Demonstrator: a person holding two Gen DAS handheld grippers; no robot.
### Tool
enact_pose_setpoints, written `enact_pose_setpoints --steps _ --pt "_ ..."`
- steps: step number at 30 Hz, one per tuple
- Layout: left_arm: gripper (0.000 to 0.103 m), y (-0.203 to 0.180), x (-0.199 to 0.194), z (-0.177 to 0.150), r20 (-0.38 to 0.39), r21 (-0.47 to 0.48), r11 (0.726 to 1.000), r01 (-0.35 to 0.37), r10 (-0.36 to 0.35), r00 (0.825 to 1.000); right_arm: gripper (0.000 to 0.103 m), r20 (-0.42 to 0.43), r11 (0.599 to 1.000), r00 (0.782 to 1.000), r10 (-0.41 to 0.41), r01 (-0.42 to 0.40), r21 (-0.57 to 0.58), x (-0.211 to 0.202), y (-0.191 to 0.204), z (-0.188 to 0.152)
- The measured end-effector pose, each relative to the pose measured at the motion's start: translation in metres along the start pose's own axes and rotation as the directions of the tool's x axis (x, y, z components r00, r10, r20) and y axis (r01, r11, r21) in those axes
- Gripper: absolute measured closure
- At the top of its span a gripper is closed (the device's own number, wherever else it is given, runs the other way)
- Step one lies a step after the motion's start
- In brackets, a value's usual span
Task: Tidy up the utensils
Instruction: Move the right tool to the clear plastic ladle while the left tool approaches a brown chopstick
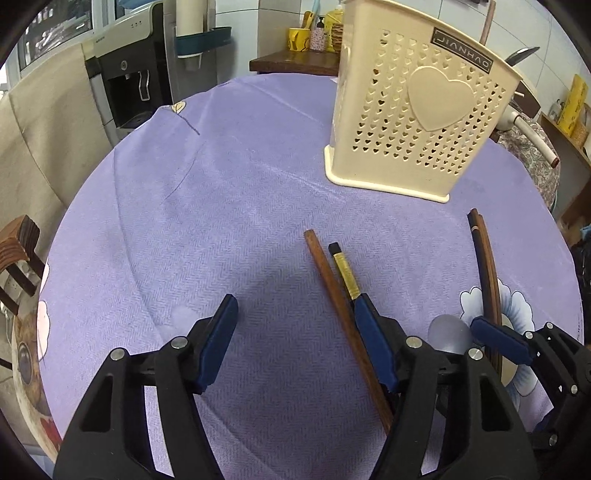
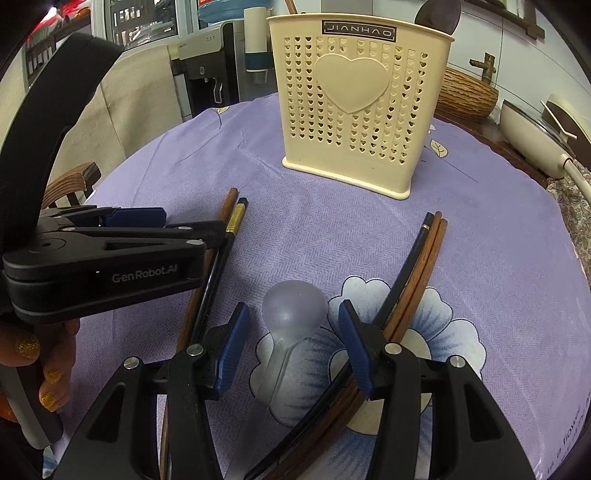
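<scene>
A cream plastic utensil holder (image 1: 417,122) (image 2: 354,110) with heart holes stands upright at the back of the purple tablecloth. My left gripper (image 1: 297,299) (image 2: 192,223) is open low over a brown chopstick (image 1: 332,295) (image 2: 229,203), which lies between its fingers close to the right one. A black chopstick with a gold band (image 1: 345,271) (image 2: 234,219) runs under that finger. My right gripper (image 2: 291,310) is open astride a translucent spoon (image 2: 293,310) (image 1: 448,332) lying on the cloth, pads apart from it. A bundle of black and brown chopsticks (image 2: 421,254) (image 1: 487,273) passes under its right finger.
A dark ladle head (image 2: 439,14) sticks out of the holder. A water dispenser (image 1: 125,74) and a wooden chair (image 1: 18,251) stand left of the table (image 1: 221,184). A woven basket (image 2: 465,96) and a white pan (image 2: 532,133) sit at the back right. A hand (image 2: 26,350) holds the left gripper.
</scene>
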State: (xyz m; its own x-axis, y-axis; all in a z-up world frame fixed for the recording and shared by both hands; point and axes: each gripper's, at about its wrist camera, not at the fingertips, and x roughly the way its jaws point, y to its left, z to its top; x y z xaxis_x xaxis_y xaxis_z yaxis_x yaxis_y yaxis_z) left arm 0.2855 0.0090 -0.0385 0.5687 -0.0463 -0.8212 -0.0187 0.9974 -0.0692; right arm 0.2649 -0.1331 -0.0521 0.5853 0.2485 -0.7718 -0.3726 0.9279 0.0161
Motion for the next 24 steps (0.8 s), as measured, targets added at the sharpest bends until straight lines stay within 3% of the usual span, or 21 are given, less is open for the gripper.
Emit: enact_pose_setpoints --steps 14,18,24 --pt "0.037 -0.005 0.007 0.007 -0.008 0.008 0.999 -0.033 0.033 0.999 0.053 -0.001 1.000 1.000 -0.003 0.003 0.002 0.000 0.000 0.001" --pt "0.043 -0.002 0.005 0.005 -0.007 0.026 0.999 -0.043 0.043 0.999 0.052 -0.001 1.000 1.000 -0.002 0.002 0.003 0.000 0.000 0.001" --pt "0.044 0.006 0.000 -0.001 -0.005 0.015 0.998 -0.068 0.068 0.998 0.051 -0.001 1.000 1.000 -0.004 0.004 0.001 0.001 0.001 0.001"
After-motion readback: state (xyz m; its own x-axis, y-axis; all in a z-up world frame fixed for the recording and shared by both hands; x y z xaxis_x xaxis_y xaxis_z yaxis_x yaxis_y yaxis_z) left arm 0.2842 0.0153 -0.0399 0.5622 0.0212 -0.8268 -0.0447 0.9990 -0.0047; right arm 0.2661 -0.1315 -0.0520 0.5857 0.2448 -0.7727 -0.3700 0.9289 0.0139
